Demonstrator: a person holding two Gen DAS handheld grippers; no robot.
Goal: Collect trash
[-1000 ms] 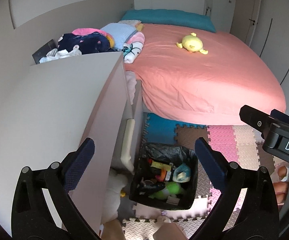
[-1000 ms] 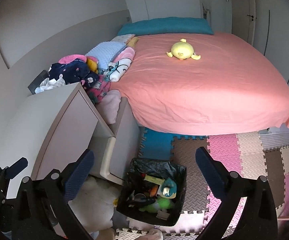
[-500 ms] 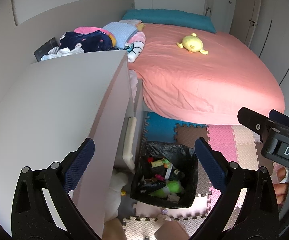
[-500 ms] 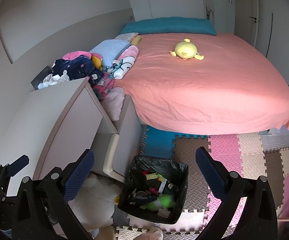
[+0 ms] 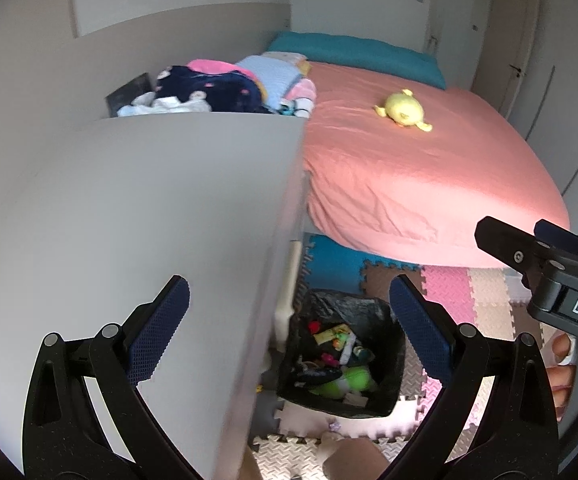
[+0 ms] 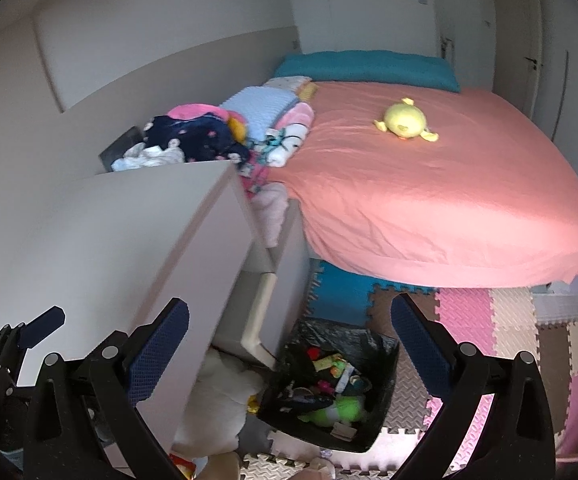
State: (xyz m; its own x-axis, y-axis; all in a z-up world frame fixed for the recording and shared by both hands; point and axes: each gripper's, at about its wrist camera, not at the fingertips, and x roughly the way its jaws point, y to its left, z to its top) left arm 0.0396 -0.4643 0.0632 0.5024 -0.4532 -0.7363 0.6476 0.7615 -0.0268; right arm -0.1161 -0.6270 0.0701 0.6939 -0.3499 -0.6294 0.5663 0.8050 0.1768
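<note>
From the left wrist, the left claw [image 5: 289,320] is spread wide and holds nothing, hovering above a black-lined trash bin [image 5: 385,408] that stands on the foam floor mat [image 5: 449,292] just beside a white dresser [image 5: 149,220]. The bin holds mixed trash, among it a green bottle [image 5: 353,380]. Past it lies the bed [image 5: 429,184] with a yellow plush toy [image 5: 403,111], and the right claw's tip [image 5: 529,252] juts in at the right edge. From the right wrist, the right claw [image 6: 289,320] is likewise spread and empty above the same bin [image 6: 369,436], which sits between the dresser [image 6: 109,240] and the bed [image 6: 449,200]; a white plush [image 6: 217,400] lies at the dresser's foot, touching the bin.
</note>
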